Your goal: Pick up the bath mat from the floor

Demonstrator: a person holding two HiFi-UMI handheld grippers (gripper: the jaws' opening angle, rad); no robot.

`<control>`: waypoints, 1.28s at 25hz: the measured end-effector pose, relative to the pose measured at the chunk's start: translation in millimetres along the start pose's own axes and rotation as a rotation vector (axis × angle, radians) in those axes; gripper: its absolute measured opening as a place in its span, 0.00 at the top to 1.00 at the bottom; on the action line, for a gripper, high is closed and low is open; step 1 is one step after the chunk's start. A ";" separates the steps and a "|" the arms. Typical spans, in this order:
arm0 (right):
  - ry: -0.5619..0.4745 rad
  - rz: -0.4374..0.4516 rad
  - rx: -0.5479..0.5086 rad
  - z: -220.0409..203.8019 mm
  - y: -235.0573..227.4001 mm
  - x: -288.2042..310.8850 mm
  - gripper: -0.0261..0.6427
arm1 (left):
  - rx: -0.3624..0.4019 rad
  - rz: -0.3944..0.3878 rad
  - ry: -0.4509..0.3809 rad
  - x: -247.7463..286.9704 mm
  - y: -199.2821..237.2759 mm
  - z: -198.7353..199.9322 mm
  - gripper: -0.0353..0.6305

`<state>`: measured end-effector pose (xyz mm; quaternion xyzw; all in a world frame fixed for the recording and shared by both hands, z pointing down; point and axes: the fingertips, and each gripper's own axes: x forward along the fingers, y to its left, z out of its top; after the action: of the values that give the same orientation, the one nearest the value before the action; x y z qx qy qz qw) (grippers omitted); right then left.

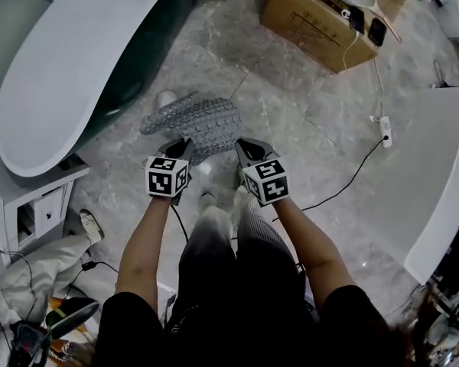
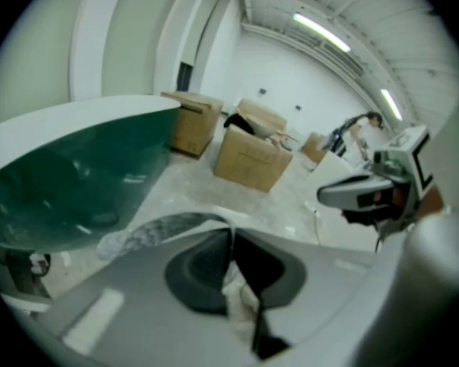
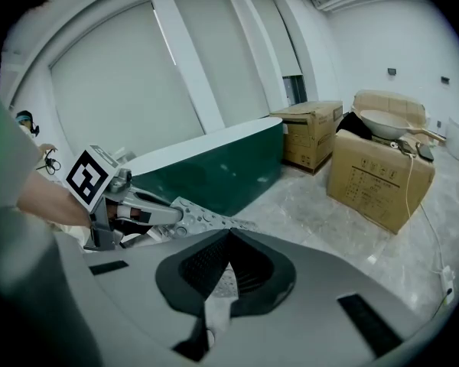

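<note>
Dark green bathtub (image 1: 76,60) with wide white rim at left, open cardboard box (image 1: 314,21) on the grey marble floor (image 1: 291,90), white power strip (image 1: 384,131) with black cable (image 1: 359,170), small white cabinet (image 1: 30,201) just beside the tub

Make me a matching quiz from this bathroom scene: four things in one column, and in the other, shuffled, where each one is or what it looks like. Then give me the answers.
Things:
1. bath mat
2. bathtub
3. cardboard box
4. power strip

Descriptions:
A. white, lying on the floor at the right
B. brown, at the far side of the room
C. grey and bumpy, clamped by the left tongs and the right tongs
D. dark green outside with a white rim, at the left

Pairs: 1-C, 2-D, 3-B, 4-A
</note>
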<state>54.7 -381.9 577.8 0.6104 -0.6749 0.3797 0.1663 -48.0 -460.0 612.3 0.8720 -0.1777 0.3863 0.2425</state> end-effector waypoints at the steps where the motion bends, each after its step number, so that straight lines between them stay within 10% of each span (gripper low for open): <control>1: -0.001 0.001 -0.003 3.3 2.5 -5.3 0.97 | -0.004 -0.001 -0.008 -7.5 -3.1 2.8 0.92; 32: -0.120 -0.009 -0.042 66.4 38.2 -125.6 0.97 | 0.017 -0.025 -0.256 -179.0 -94.8 61.6 0.92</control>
<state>59.3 -343.1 436.0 0.6314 -0.6887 0.3278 0.1400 -78.9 -394.9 413.2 0.9185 -0.1929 0.2700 0.2152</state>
